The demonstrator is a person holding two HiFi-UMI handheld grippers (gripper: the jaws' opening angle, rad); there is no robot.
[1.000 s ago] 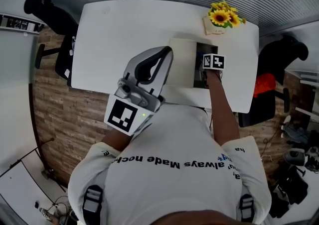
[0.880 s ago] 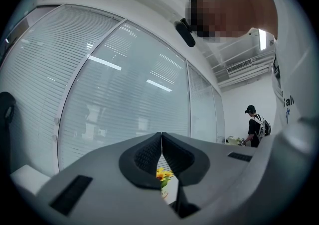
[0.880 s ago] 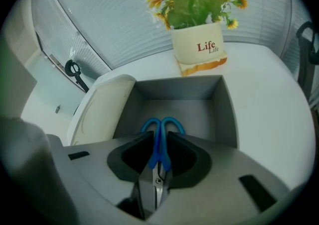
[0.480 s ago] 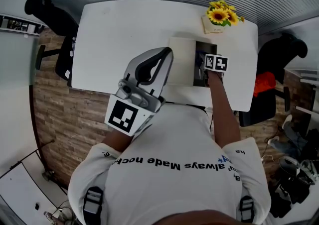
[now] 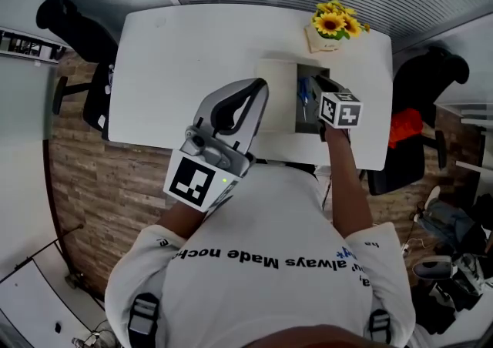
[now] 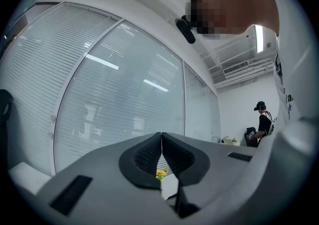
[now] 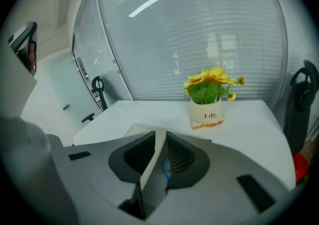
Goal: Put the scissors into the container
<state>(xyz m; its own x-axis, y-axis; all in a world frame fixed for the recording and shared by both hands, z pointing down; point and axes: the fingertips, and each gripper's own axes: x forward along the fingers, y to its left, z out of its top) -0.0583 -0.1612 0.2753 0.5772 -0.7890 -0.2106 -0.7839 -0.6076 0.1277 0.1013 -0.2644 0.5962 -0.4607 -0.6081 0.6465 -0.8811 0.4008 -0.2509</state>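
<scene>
The scissors (image 5: pixel 303 94) are lying down in the open container (image 5: pixel 279 97), on the right half of the white table (image 5: pixel 192 54) and close to my edge. My right gripper (image 5: pixel 322 86) hangs over the box's right rim. Its jaws are closing with nothing pinched between them. There's loads of bare tabletop to the left, but the sunflower pot (image 5: pixel 330 27) crowds the far edge just behind the box.

My left gripper (image 5: pixel 254 91) is up by my chest, jaws pressed together and empty. Only the right gripper view catches a sliver of blue handle past the box wall. The left gripper view just gets a glass wall.
</scene>
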